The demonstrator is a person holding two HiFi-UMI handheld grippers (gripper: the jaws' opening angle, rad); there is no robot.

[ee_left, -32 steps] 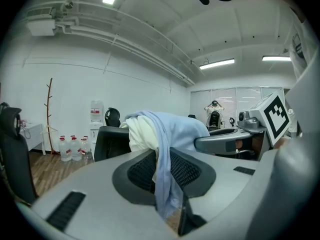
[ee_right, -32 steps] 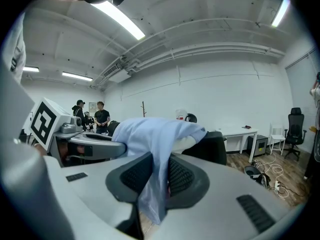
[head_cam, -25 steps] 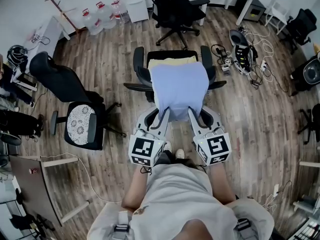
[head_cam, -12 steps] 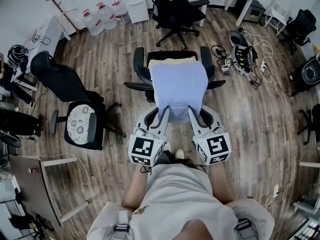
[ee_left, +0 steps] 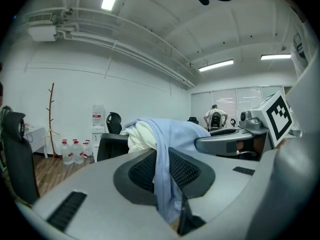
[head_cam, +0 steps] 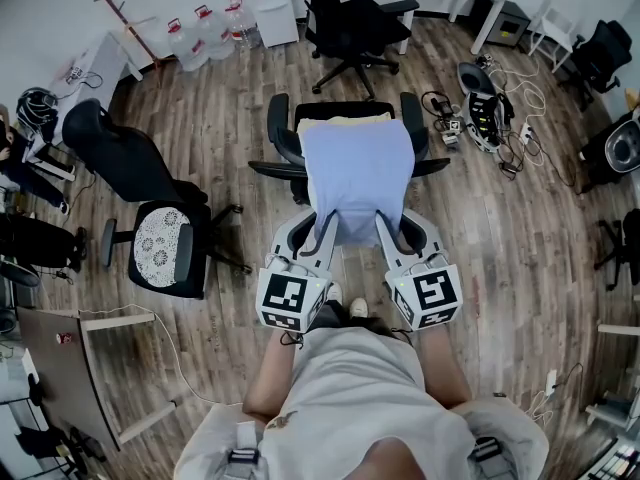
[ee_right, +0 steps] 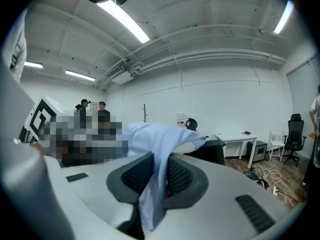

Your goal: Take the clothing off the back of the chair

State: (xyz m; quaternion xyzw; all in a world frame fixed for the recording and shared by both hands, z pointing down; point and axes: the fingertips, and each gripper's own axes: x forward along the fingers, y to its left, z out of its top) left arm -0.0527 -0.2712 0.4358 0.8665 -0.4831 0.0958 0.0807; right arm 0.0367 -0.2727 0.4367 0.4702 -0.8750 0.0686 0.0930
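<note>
While draped over chair (head_cam: pixel 277 120), garment (head_cam: pixel 356 173) lengthwise toward person (head_cam: pixel 350 388)

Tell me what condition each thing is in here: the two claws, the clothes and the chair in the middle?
blue garment: draped over the back of the chair, lower edge pinched at two spots
cream garment: lying under the blue garment, not gripped
left gripper: shut on the blue garment
right gripper: shut on the blue garment
chair: upright, back covered by clothing
</note>
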